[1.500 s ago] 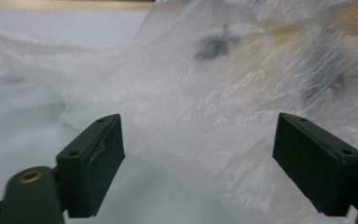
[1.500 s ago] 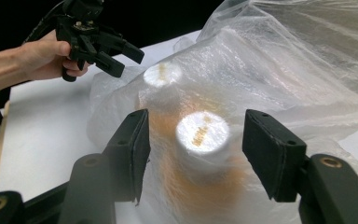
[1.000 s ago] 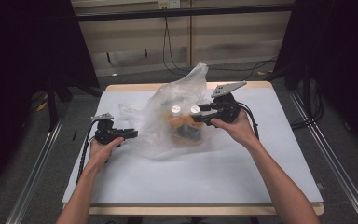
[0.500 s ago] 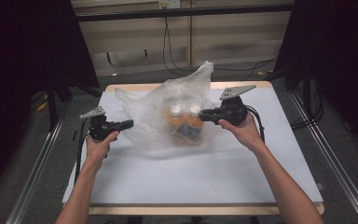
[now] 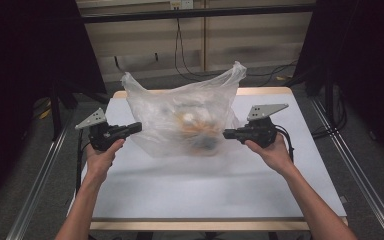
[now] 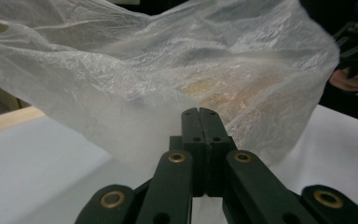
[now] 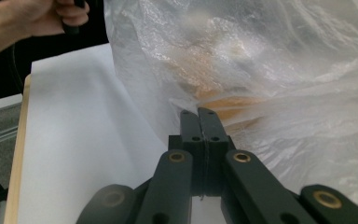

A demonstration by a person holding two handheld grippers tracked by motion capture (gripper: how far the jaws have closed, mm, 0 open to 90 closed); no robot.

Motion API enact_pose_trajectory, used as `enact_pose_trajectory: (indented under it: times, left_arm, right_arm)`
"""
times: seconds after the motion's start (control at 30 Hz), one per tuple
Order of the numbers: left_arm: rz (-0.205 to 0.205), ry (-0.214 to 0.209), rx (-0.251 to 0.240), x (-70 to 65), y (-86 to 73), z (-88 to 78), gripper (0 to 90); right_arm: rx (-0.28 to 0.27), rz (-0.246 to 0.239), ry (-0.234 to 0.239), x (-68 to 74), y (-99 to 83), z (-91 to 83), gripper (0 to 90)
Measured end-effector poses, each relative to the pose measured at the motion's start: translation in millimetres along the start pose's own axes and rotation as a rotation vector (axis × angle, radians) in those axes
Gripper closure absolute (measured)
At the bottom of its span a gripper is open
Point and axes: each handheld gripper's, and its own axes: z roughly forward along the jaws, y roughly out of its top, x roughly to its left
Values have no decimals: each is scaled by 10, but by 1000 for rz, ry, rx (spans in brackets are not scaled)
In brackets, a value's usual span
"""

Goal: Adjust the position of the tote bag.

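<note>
A clear plastic bag point(image 5: 180, 102) hangs stretched over the white table between my two grippers. Blurred orange and dark items point(image 5: 197, 131) lie inside it. My left gripper point(image 5: 139, 128) is shut on the bag's left edge. In the left gripper view the jaws point(image 6: 199, 111) are pressed together against the film of the bag point(image 6: 135, 70). My right gripper point(image 5: 226, 134) holds the bag's right edge. Its jaws have just been closing and now stand shut point(image 7: 198, 111), with a fold of the bag point(image 7: 270, 70) pinched at their tips.
The white sheet point(image 5: 205, 190) covers the table, with a wooden edge point(image 5: 195, 225) at the front. Metal rails point(image 5: 40, 180) run along both sides. Cables point(image 5: 190, 60) hang behind the table. Dark curtains flank it.
The bag has been pulled wider and raised. My left gripper rose and moved left. My right gripper moved right, away from the bag's middle, and its jaws shut on the film.
</note>
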Motion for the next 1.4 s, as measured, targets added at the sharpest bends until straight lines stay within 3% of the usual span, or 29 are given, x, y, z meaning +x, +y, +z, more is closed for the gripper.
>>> enact_pose_trajectory:
  times: [0.17,0.33,0.47,0.5,0.53,0.6,0.67,0.77,0.93,0.97,1.07,1.1,1.2,1.27,1.33,1.37,1.4]
  left_arm:
    - [60,-47,1,-217,71,-31,900]
    - [107,-71,8,-342,116,-43,900]
    - [114,-82,20,-384,106,-26,900]
    - [115,-76,30,-385,87,-26,900]
    - [115,-76,30,-385,87,-26,900]
    - [118,-78,42,-368,59,-41,900]
    - [106,-78,45,-350,26,-55,900]
    - [112,-67,65,-318,-10,-81,900]
    - [108,-69,54,-284,-23,-100,900]
    - [108,-65,57,-278,-19,-100,900]
    - [102,-72,51,-273,-25,-85,900]
    - [107,-72,59,-275,-28,-73,900]
    - [107,-78,58,-279,-30,-61,900]
    - [107,-77,58,-287,-31,-54,900]
    - [109,-81,58,-285,-33,-48,900]
    - [111,-81,55,-281,-32,-45,900]
    - [106,-84,52,-281,-32,-42,900]
  right_arm:
    - [0,9,3,52,-114,-56,900]
    - [6,32,6,104,-307,-84,900]
    - [31,35,15,159,-427,-111,899]
    - [24,33,17,175,-448,-155,805]
    - [16,36,18,182,-448,-191,766]
    - [5,36,17,185,-441,-228,750]
    - [-18,37,2,176,-411,-309,674]
    - [-63,49,-16,102,-344,-402,629]
    - [-94,86,-106,-156,-168,-397,431]
    - [-119,117,-90,-291,-104,-360,343]
    - [-152,140,-64,-402,-39,-314,288]
    - [-190,170,-33,-479,26,-258,234]
    - [-170,174,-11,-535,88,-124,210]
    - [-160,179,9,-545,91,-74,218]
    - [-138,169,40,-526,86,18,287]
    - [-119,156,80,-485,77,102,343]
    - [-119,156,80,-485,77,102,343]
